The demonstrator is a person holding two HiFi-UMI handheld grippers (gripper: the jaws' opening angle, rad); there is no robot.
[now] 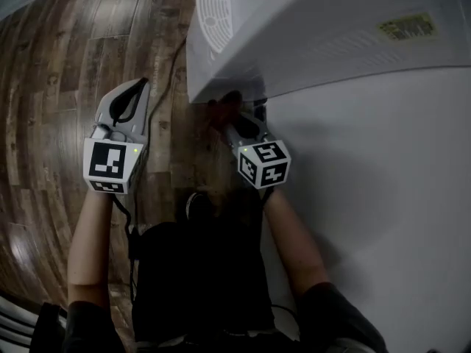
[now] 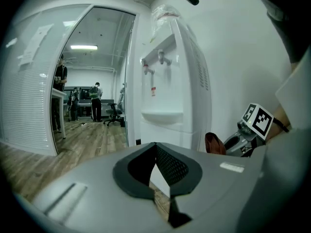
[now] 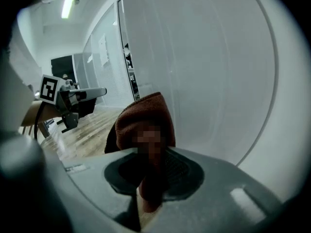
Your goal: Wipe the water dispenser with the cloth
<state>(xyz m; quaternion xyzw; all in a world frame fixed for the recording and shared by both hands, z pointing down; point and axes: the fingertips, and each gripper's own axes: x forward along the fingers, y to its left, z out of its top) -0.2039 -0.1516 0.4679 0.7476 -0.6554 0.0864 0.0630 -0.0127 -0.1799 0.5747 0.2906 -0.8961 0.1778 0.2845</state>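
Observation:
The white water dispenser [image 1: 331,35] fills the upper right of the head view, seen from above. In the left gripper view the water dispenser [image 2: 170,81] stands upright, with two taps and a drip tray on its front. My right gripper [image 1: 239,120] is shut on a dark red cloth [image 1: 221,107], low against the dispenser's side. In the right gripper view the cloth [image 3: 146,120] bulges out of the right gripper [image 3: 153,152] beside the dispenser's side panel [image 3: 204,57]. My left gripper [image 1: 129,103] hangs apart at the left over the floor, the left gripper [image 2: 156,145] shut and holding nothing.
Wood-plank floor [image 1: 66,65] lies below with a dark cable [image 1: 171,65] across it. A white wall [image 1: 383,197] runs along the right. Beyond a glass partition [image 2: 29,81], people [image 2: 96,101] stand by desks and an office chair [image 2: 114,114].

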